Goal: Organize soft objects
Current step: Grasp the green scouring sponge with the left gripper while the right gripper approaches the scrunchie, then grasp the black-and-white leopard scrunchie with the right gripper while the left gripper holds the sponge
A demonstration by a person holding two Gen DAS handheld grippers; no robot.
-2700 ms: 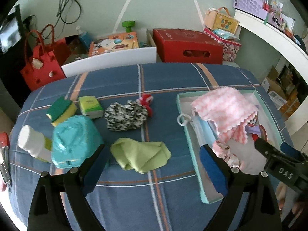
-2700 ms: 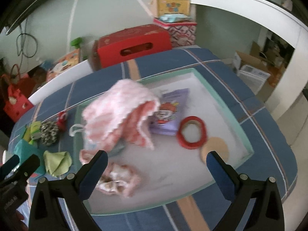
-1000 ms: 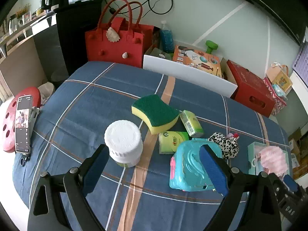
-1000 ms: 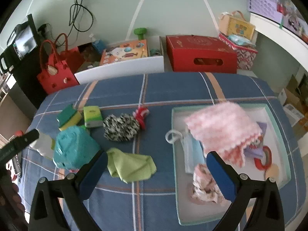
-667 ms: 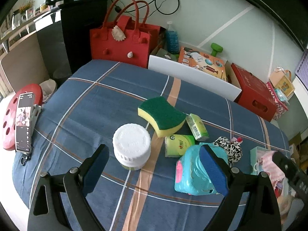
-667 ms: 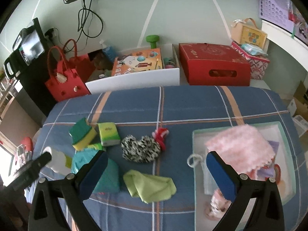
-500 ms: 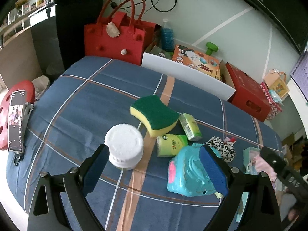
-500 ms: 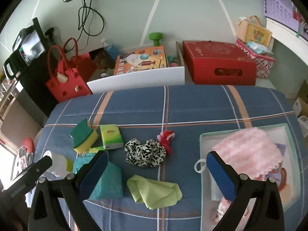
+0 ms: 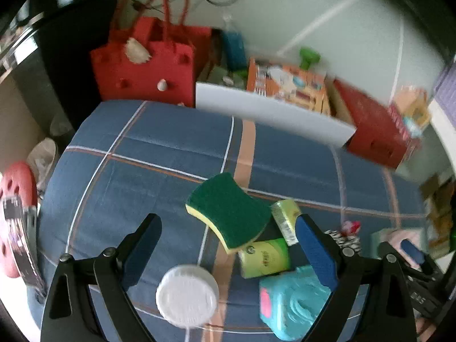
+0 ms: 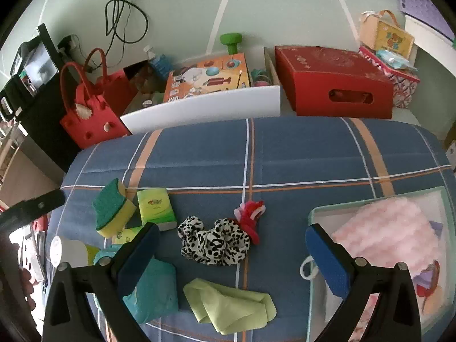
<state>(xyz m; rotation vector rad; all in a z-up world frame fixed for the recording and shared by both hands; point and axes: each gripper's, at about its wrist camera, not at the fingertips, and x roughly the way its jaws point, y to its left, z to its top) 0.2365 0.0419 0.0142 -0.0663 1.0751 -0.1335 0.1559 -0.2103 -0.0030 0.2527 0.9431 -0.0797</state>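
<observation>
A green-and-yellow sponge [image 9: 228, 216] lies on the blue checked cloth, just beyond my open, empty left gripper [image 9: 228, 256]. My right gripper [image 10: 230, 253] is open and empty above a leopard-print scrunchie [image 10: 213, 240] with a red tie [image 10: 250, 211]. A light green cloth [image 10: 228, 309] lies below it. A pale green tray [image 10: 316, 213] at the right holds a pink knitted cloth [image 10: 390, 233]. The sponge also shows in the right wrist view [image 10: 112, 208].
Green tissue packs [image 10: 155, 208], a white-capped jar [image 9: 186, 295] and a teal wipes pack [image 9: 293, 305] crowd the left of the table. A red bag [image 10: 91, 108], white board [image 10: 205, 108] and red box [image 10: 333, 81] stand behind. A phone on a red stool [image 9: 15, 219] is at the left.
The left gripper has swung from the tray side to the left and now dips closer to the sponge and jar. The right gripper has left the tray and come over the scrunchie.
</observation>
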